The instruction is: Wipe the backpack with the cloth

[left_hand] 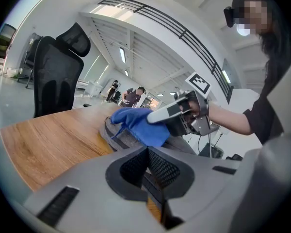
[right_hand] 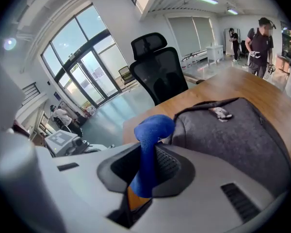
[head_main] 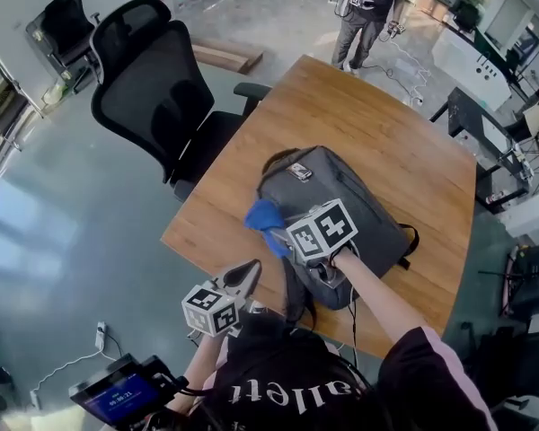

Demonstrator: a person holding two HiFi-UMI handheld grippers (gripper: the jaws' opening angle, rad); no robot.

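My right gripper (head_main: 284,237) is clamped on the blue cloth (head_main: 264,215). The cloth rests against the grey backpack (head_main: 346,196) on its side facing the table's (head_main: 368,106) left corner. The bag's length runs rightward from there. My left gripper (head_main: 243,279), jaws together and empty, hangs beside the near edge.

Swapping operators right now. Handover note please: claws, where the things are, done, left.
Right claw: shut on the blue cloth, which rests on the grey backpack at its side toward the office chair.
Left claw: shut, empty, by the table edge nearest the person, off the backpack.
Backpack lies flat on the table.
Done: cloth gripped and on the backpack; wiped area can't be told.
Left: probably wipe across the top face.
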